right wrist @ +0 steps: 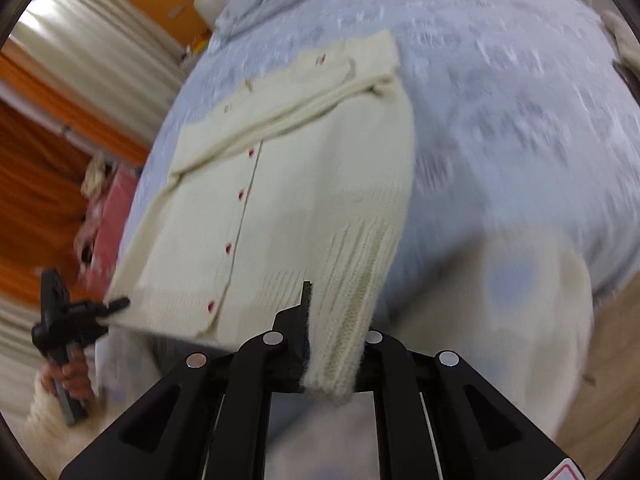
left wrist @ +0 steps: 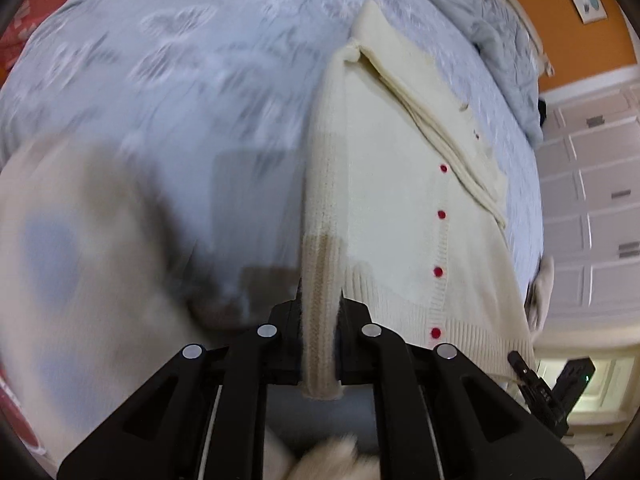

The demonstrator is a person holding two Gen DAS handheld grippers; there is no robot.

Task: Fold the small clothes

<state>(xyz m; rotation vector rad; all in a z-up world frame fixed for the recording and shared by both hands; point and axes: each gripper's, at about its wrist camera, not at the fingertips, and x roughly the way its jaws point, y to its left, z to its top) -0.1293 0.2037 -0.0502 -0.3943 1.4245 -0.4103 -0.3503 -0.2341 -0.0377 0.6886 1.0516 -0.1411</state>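
The cream cardigan point(left wrist: 400, 200) lies buttoned on the pale blue bedspread point(left wrist: 180, 80), its hem corners raised off it, the sleeves folded across the chest and the collar end farthest from both tools; the left gripper point(left wrist: 320, 300) is clenched on the ribbed hem at one bottom corner of the cardigan, and the right gripper point(right wrist: 336, 312) is clenched on the ribbed hem at the other corner, so the lower edge hangs taut between them; to fold well, I judge both corners should travel together toward the collar at equal height, keeping the hem straight and the red buttons point(left wrist: 440, 216) centred, then be laid down before either grip lets go; no brand, label or legible writing shows on the cardigan.
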